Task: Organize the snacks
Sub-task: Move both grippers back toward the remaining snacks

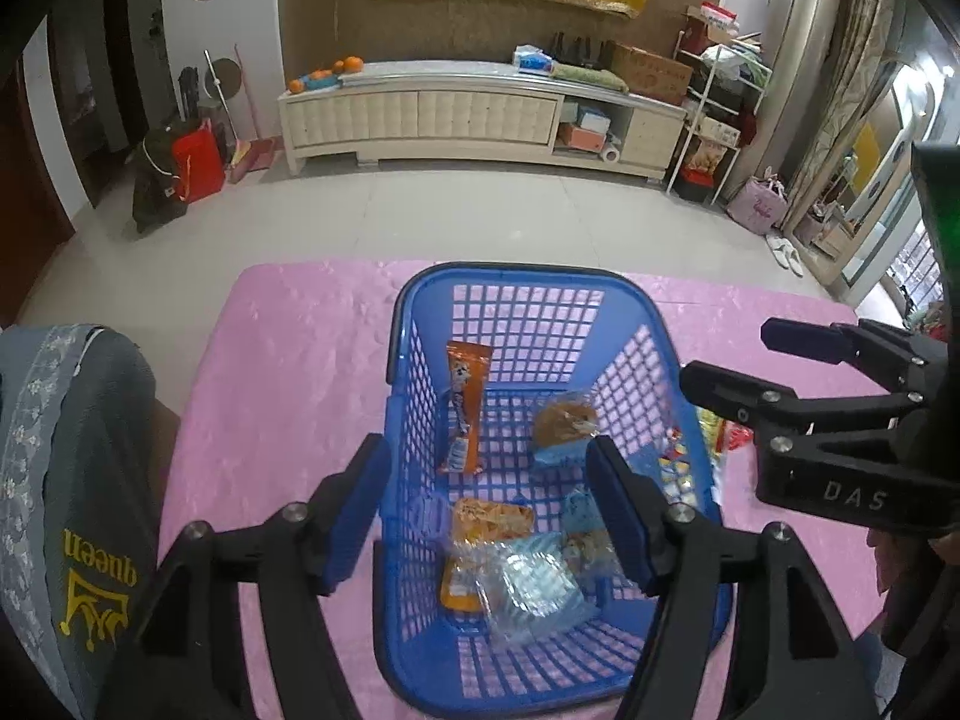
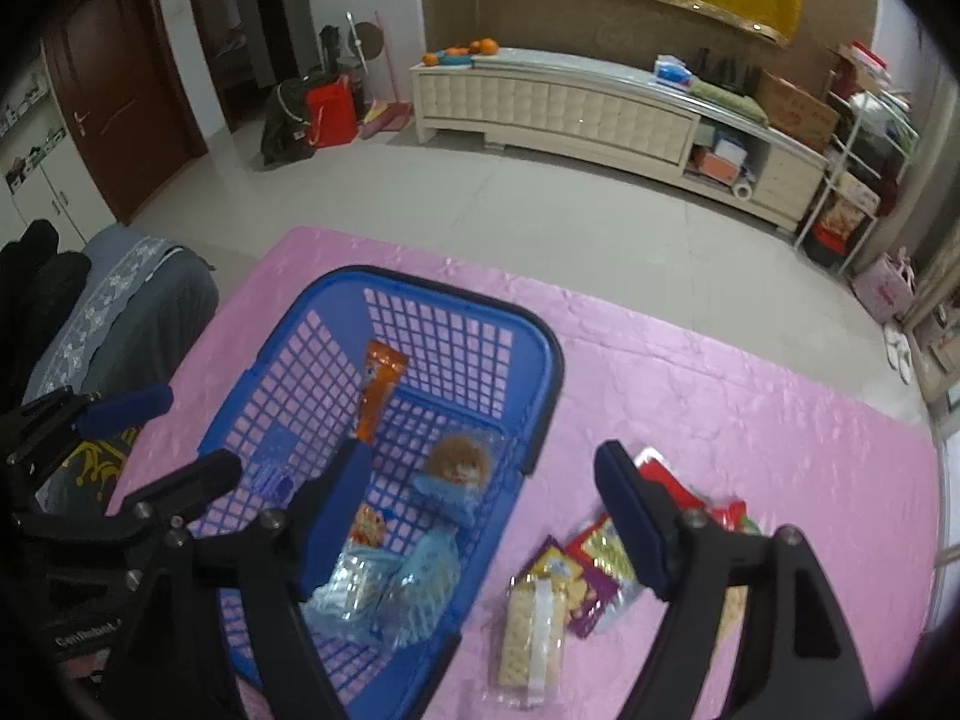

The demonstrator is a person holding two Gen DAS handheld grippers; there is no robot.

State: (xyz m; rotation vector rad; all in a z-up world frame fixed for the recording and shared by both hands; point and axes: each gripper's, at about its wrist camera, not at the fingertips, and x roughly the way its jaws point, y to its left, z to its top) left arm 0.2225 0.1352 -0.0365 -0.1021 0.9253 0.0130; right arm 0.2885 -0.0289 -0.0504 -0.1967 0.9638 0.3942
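Blue basket (image 1: 420, 324) sits on the pink table (image 1: 288, 360), already holding an orange snack stick (image 1: 465, 408), a round cake pack (image 1: 564, 426) and a few clear-wrapped packs (image 1: 528, 588). Left tongs (image 1: 489, 516) hang over it, spread apart and empty. Right tongs (image 2: 480, 516) are wide too, nothing gripped, above the cracker pack (image 2: 531, 624) and other packets (image 2: 600, 564) just beside the basket.

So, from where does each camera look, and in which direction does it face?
Left wrist: sits on the left gripper, looks down into the blue basket; its own open fingers and the right gripper show.
Right wrist: sits on the right gripper, looks down at the basket's right side and loose snack packets; the left gripper shows.
Shared: basket, pink tablecloth, cream cabinet.
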